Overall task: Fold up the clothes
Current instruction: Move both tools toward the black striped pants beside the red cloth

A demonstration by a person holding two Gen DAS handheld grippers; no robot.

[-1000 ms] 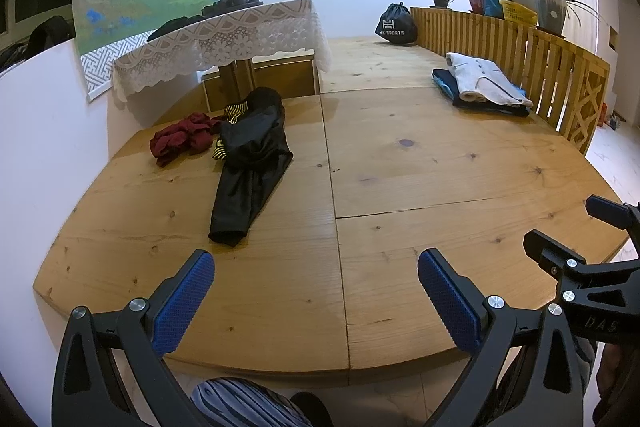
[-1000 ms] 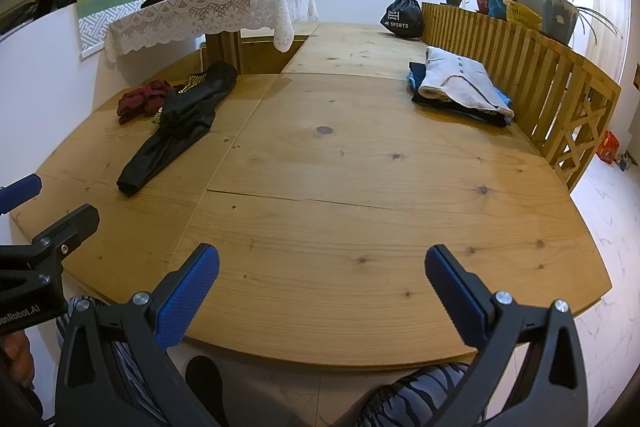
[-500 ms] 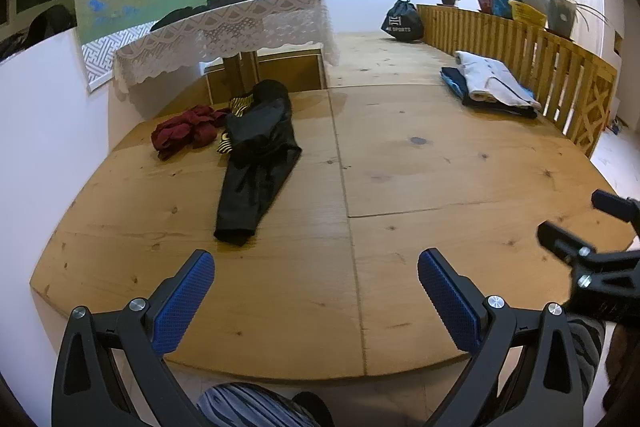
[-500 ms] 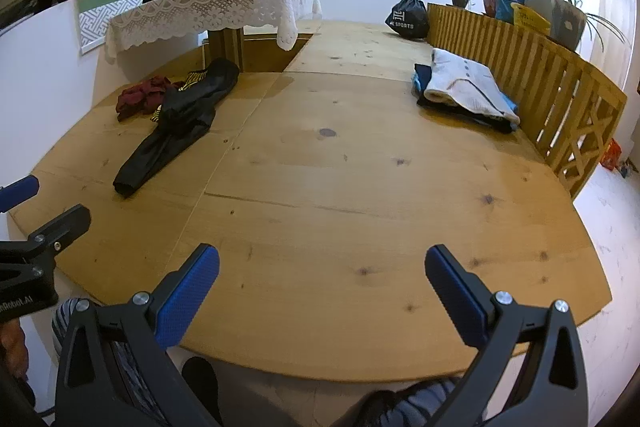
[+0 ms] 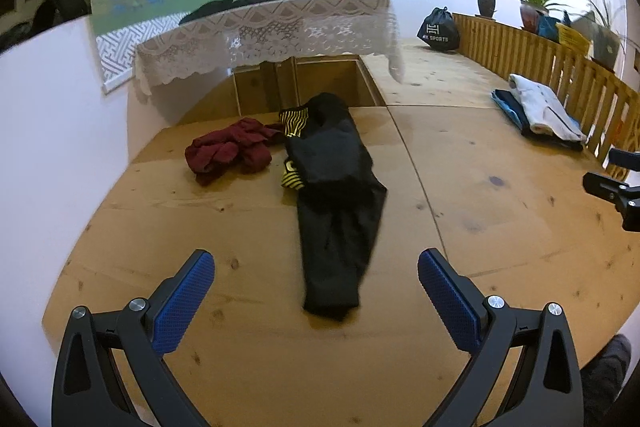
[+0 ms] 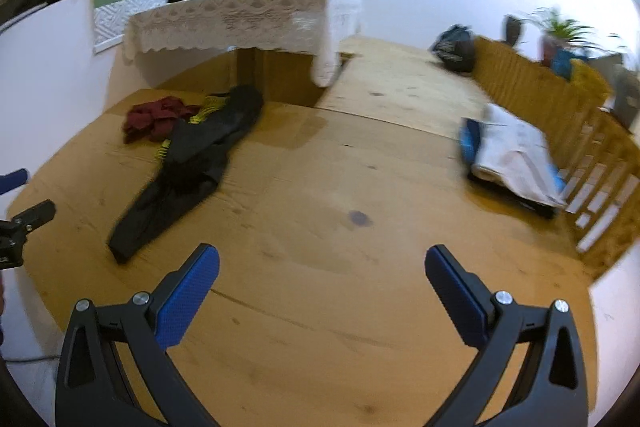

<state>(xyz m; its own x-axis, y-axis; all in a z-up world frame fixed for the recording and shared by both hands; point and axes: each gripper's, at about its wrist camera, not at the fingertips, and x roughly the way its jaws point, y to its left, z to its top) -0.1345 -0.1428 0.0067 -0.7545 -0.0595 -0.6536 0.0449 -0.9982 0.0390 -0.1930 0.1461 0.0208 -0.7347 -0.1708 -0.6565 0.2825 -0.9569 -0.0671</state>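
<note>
left gripper point(image 5: 316, 277): fingers wide apart, empty, above wooden bench point(image 5: 500, 227) | long black crumpled garment point(image 5: 336, 199): lies ahead between the fingers | right gripper point(image 6: 322, 273): fingers spread wide, empty; garment ahead-left | crumpled maroon garment point(image 5: 228, 151): beside the black one

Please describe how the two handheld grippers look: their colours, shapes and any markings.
The left gripper and right gripper look alike: black angular frames with triangular cut-outs, silver round bolts at the joints, and two fingers each faced with blue textured pads. In the right wrist view, white lettering on the left gripper's body is cut off, unreadable. No cables show.
</note>
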